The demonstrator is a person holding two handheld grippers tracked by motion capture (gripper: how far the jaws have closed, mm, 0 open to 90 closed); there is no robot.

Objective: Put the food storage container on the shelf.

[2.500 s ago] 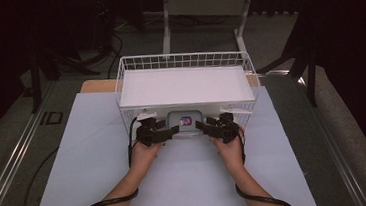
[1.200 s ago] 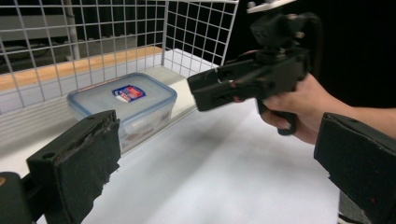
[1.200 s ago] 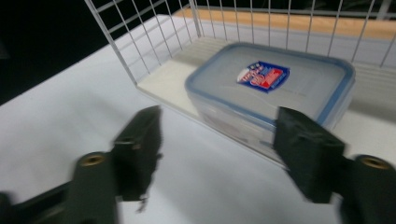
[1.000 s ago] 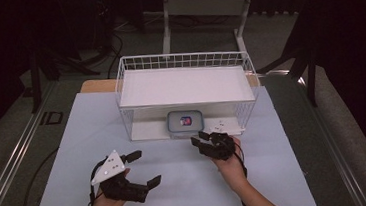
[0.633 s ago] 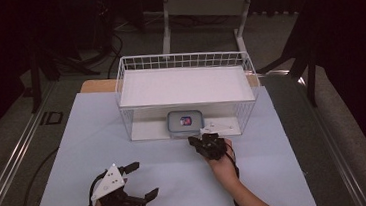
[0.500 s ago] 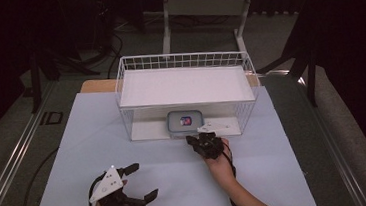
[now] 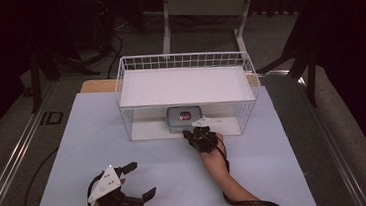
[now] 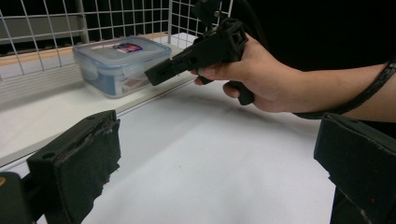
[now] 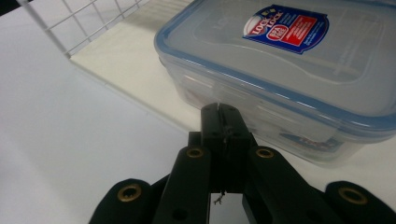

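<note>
A clear plastic food container with a blue-rimmed lid and a red and blue label sits on the lower level of a white wire basket rack, near the rack's open near side and about midway between its left and right ends. The rack stands at the far middle of a white table mat. The right gripper lies just in front of the container, its jaws pressed together with nothing between them, having just been closing; in the right gripper view the closed tips point at the container's near wall, very close to it, though whether they touch is not clear. The left gripper rests well apart at the near left of the mat, its jaws spread wide and empty, turned toward the right hand.
</note>
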